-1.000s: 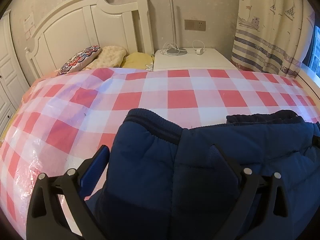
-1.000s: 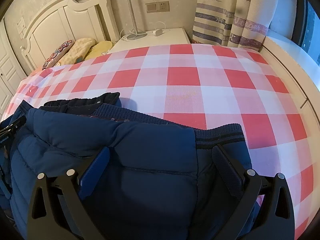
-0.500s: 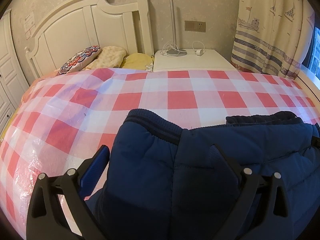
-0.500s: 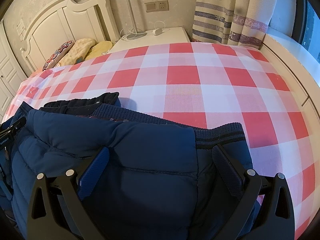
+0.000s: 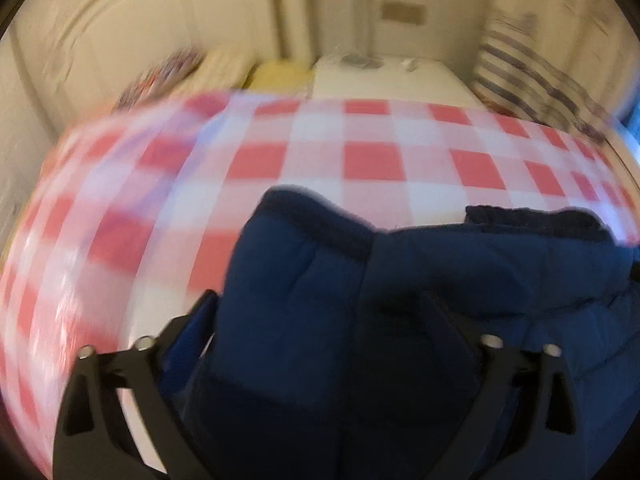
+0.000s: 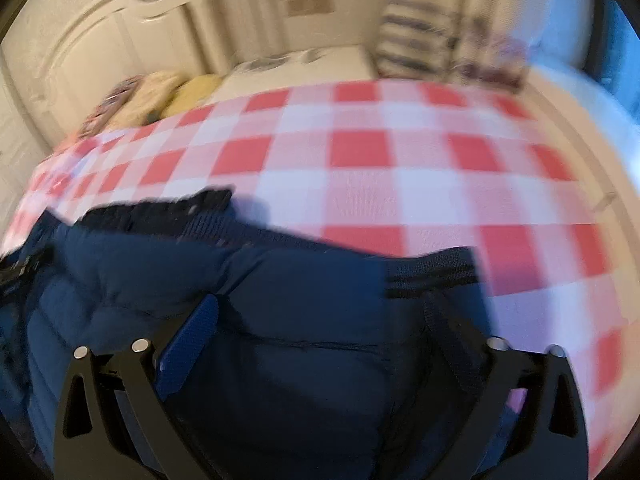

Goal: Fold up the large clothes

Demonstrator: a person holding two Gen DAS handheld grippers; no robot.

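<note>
left wrist: navy padded jacket (image 5: 400, 280) (blurred) on checked bedspread (image 5: 360, 160)

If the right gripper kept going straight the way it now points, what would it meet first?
Most likely the blue padded jacket, which already lies between its wide-spread fingers. The blur leaves depth unclear.

No readable text, labels, brands or numbers; both views motion-blurred.
</note>
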